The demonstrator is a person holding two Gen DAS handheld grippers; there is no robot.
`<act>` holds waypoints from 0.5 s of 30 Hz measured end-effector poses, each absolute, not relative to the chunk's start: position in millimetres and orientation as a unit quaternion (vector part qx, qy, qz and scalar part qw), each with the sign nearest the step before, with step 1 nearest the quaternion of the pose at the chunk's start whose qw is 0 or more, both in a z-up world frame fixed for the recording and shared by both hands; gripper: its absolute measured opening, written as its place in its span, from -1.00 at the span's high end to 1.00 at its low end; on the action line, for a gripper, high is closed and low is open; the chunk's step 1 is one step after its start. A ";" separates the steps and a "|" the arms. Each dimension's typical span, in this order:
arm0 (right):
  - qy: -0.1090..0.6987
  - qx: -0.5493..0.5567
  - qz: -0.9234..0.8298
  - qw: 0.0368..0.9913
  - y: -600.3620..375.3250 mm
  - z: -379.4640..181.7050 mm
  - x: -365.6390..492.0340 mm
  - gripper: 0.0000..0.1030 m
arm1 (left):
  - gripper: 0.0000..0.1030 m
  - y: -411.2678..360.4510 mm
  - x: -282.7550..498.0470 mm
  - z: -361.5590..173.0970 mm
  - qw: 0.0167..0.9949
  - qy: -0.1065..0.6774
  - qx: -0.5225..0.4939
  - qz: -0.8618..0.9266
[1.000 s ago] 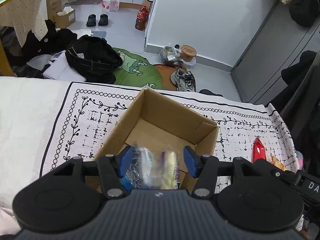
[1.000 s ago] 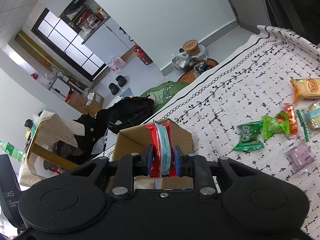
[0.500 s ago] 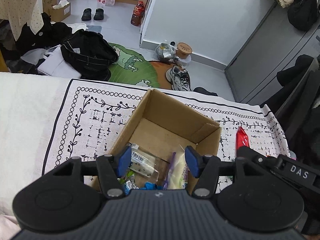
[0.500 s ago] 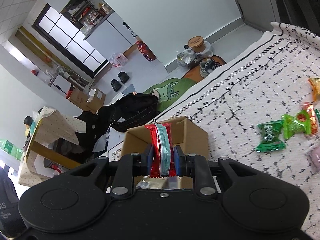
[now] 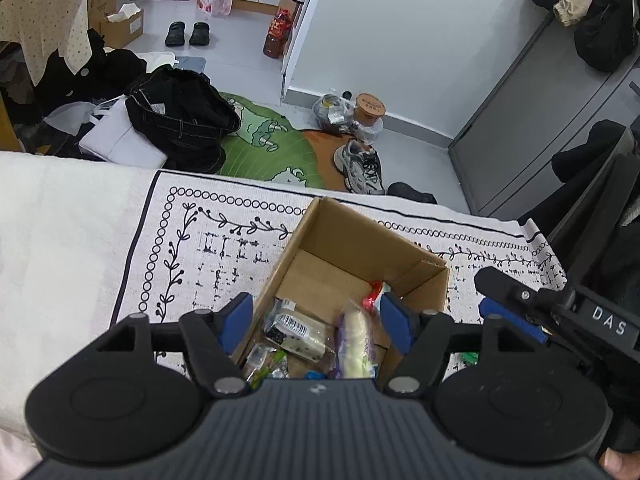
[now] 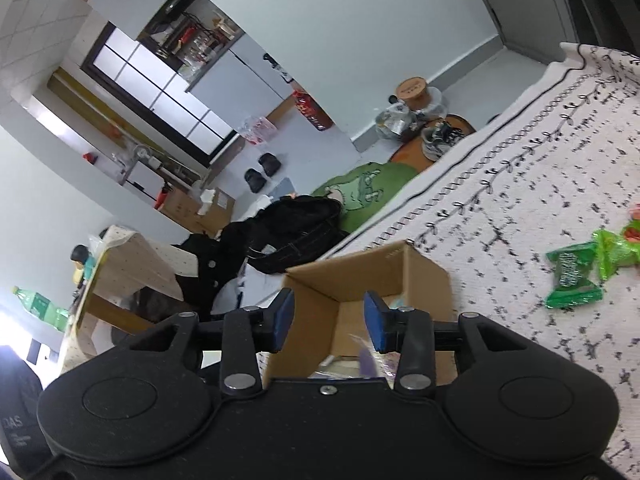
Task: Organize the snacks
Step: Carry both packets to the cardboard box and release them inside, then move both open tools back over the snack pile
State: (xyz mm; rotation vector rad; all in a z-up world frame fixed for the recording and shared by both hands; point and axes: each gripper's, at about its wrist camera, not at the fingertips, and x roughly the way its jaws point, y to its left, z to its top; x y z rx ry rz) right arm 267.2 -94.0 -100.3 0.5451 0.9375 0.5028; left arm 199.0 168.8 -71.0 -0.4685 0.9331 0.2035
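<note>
A: Both grippers hover over the open brown cardboard box [image 5: 352, 264]. The left gripper [image 5: 316, 322] has its jaws opening, nothing between them; snack packets lie beneath, a red wrapper [image 5: 374, 294] at one o'clock.

B: The right gripper [image 6: 328, 320]?

A: Jaws opening, empty, the box's near corner showing between them. I'd lift clear before swinging toward the green wrapped snacks [image 6: 576, 274] at three o'clock on the patterned white cloth [image 6: 520, 208], approaching flat.
</note>
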 end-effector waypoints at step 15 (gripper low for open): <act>0.467 0.201 0.223 0.832 -133.6 -83.0 253.0 -0.02 | -0.63 144.3 190.7 -47.2 0.862 0.454 -0.203 0.100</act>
